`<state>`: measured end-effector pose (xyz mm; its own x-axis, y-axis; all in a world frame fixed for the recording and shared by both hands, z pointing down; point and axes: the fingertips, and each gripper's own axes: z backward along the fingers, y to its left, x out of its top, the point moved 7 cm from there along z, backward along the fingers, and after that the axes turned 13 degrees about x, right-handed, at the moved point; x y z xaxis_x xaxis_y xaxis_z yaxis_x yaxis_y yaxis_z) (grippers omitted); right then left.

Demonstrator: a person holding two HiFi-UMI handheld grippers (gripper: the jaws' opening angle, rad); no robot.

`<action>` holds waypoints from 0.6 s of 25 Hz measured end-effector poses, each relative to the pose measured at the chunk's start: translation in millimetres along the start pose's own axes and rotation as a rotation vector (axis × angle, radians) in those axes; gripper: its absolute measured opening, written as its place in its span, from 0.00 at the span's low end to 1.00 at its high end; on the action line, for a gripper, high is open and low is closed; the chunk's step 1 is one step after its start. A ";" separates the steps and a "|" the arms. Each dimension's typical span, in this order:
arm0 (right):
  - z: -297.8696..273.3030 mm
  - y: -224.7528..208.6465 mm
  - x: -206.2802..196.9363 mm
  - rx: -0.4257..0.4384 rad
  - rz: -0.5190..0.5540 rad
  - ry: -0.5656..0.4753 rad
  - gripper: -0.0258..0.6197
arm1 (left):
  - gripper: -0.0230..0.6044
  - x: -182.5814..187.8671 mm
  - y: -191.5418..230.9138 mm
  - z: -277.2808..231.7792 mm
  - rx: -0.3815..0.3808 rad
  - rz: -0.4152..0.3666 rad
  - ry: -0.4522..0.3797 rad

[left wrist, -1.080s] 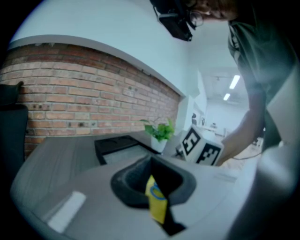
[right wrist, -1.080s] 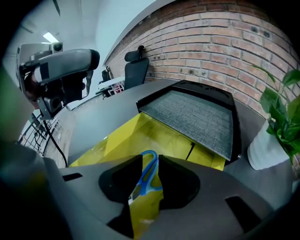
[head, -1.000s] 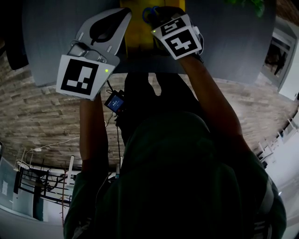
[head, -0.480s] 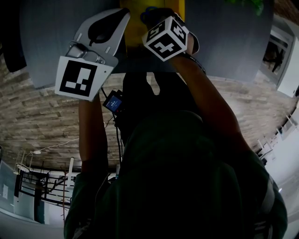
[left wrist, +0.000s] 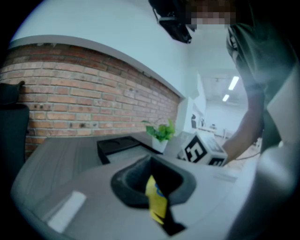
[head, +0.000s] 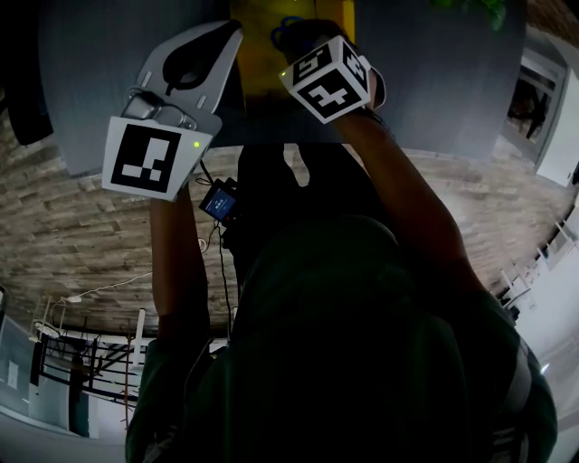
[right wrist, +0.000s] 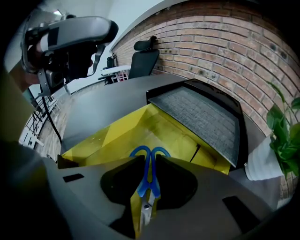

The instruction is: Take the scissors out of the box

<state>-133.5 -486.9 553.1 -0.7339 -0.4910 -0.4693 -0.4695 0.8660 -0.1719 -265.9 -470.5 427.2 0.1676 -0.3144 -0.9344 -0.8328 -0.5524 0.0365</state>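
Note:
The blue-handled scissors (right wrist: 148, 177) sit inside the open yellow box (right wrist: 159, 129), and my right gripper (right wrist: 149, 161) is shut on their handles, with the handle loops poking out past the jaws. The metal blades point back toward the camera. My left gripper (left wrist: 151, 180) is shut on a yellow flap of the box (left wrist: 156, 202). In the head view the yellow box (head: 262, 50) lies at the table's top middle, the left gripper (head: 219, 38) at its left edge and the right gripper's marker cube (head: 327, 79) over it, with a blue handle (head: 288, 22) just showing.
A black tray with a grey mat (right wrist: 201, 117) lies just beyond the box. A potted plant (right wrist: 283, 140) in a white pot stands to its right. An office chair (right wrist: 145, 56) is at the table's far side, before a brick wall. The grey table (head: 434, 81) stretches both sides.
The right gripper's cube has turned and shifted a little left over the box. The left gripper has dropped slightly down and left, still holding the flap.

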 end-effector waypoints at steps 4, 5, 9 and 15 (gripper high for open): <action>17.6 -0.2 1.5 0.000 0.003 -0.029 0.15 | 0.03 4.0 -5.4 -3.9 -0.005 -0.009 -0.002; 24.2 -0.2 2.7 -0.002 0.005 -0.040 0.15 | 0.03 6.0 -7.3 -5.6 -0.008 -0.012 -0.003; 51.1 1.7 10.6 -0.017 0.017 -0.091 0.15 | 0.03 14.2 -12.2 -11.2 -0.021 -0.019 -0.008; 86.6 6.1 19.1 -0.055 0.022 -0.173 0.15 | 0.03 19.7 -17.7 -16.9 -0.050 -0.038 -0.007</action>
<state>-107.9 -482.9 468.1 -0.6514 -0.4444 -0.6149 -0.4840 0.8676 -0.1142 -238.9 -479.9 414.1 0.1949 -0.2866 -0.9380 -0.7983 -0.6021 0.0181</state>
